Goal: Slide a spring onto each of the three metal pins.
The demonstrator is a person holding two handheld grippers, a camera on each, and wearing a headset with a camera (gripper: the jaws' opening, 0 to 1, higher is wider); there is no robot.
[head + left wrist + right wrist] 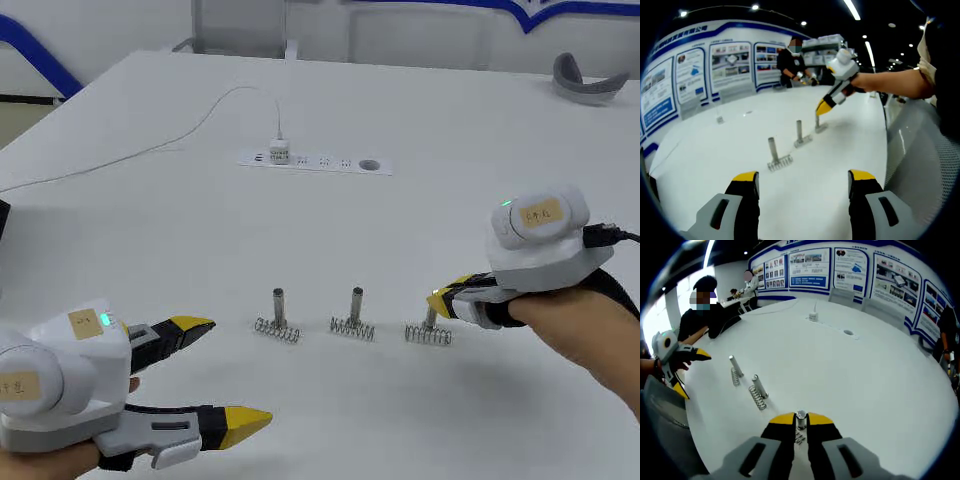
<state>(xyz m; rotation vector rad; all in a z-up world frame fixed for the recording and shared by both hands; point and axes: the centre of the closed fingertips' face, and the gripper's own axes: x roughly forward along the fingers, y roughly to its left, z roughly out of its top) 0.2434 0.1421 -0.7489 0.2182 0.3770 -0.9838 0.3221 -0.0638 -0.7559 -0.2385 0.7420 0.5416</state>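
Pins (356, 300) well inside table (420, 110) edges, right gripper (801, 423) pinching end pin (801, 415)

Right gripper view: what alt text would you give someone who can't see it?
The right gripper has its jaws shut on the nearest pin, upright on a white table. Further left stand a middle pin and a far pin, each with a spring lying beside it; the left gripper hovers beyond, open.

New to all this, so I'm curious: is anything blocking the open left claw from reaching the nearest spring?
Nothing visible does. Only bare white table lies between the left claw and the spring lying at the foot of the nearest pin.
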